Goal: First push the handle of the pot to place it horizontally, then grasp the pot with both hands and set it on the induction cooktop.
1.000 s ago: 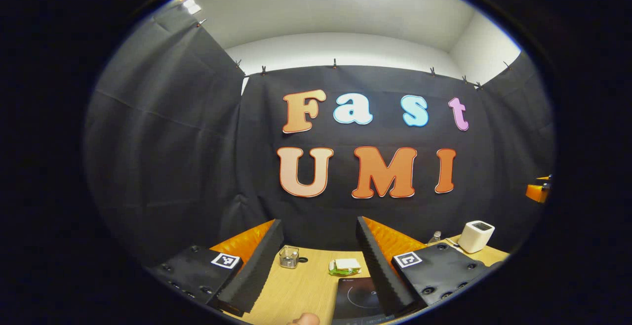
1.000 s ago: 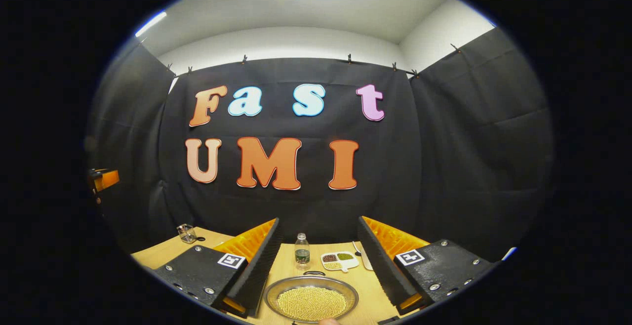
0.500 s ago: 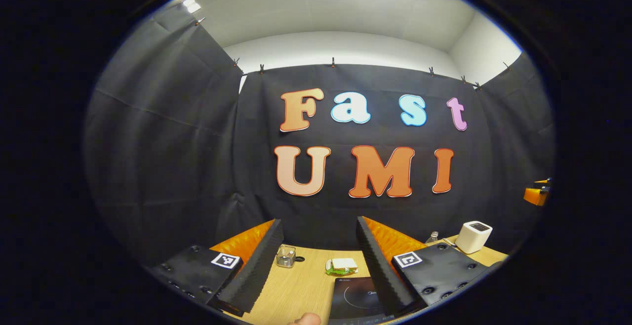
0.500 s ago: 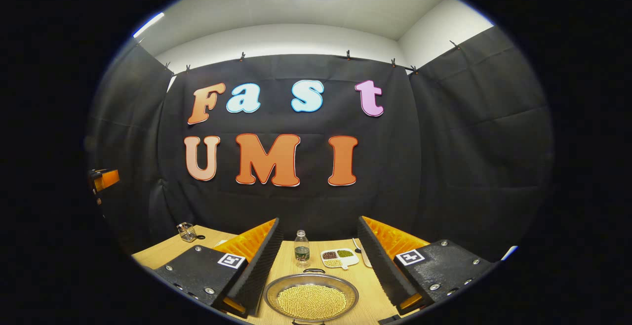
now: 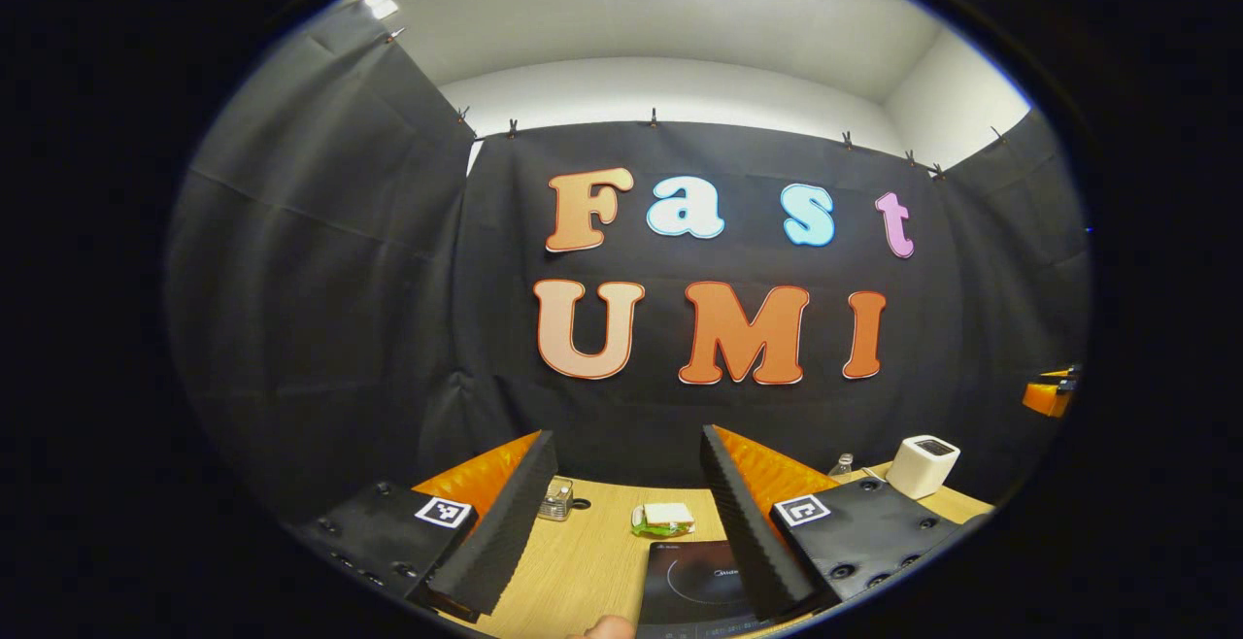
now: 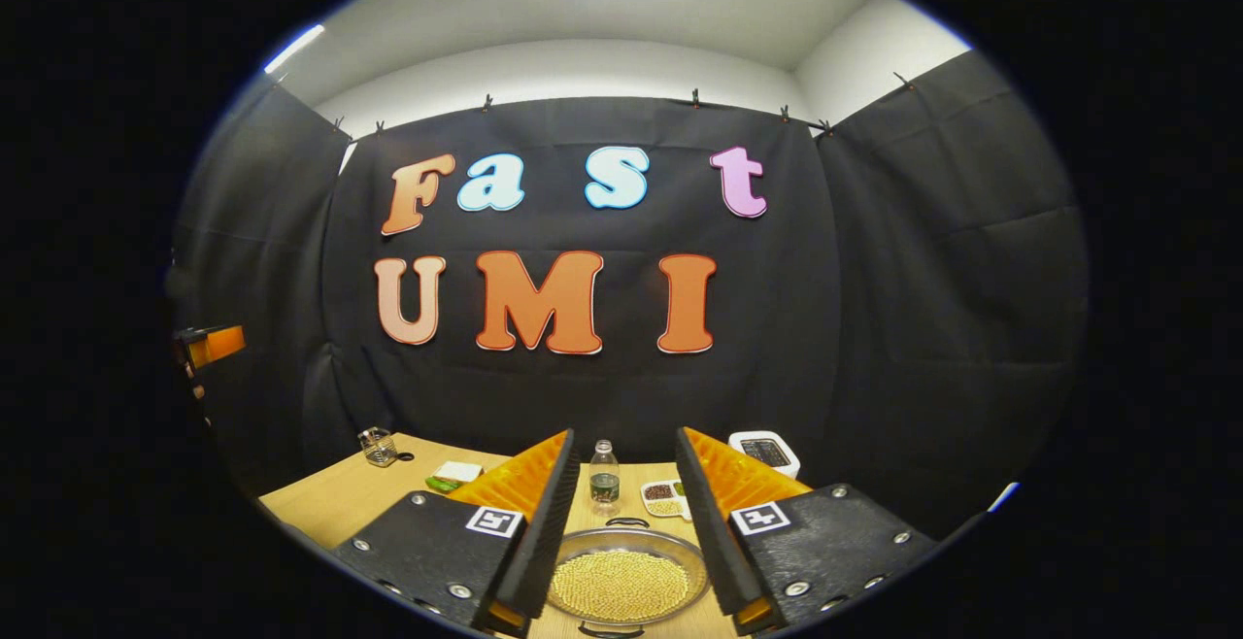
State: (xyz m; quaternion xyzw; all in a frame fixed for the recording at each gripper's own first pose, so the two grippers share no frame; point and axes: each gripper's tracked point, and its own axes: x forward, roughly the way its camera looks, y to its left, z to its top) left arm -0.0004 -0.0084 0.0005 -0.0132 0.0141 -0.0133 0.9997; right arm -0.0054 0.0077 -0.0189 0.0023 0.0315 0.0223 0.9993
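- Right gripper view: the worktop (image 6: 320, 503) carries a round metal pot (image 6: 626, 581) of pale beans, low and central, its handles at the near and far rim.
- The cooktop (image 5: 694, 581), a dark slab, lies in the left gripper view, probably placed beside the pot as its landing spot.
- The right hand-held gripper (image 6: 621, 508) hangs above the pot, fingers apart and holding nothing, likely lining up on a handle.
- The left hand-held gripper (image 5: 626, 493) is spread wide and empty over the cooktop's edge.
- A small bottle (image 6: 604, 472) stands just beyond the pot.
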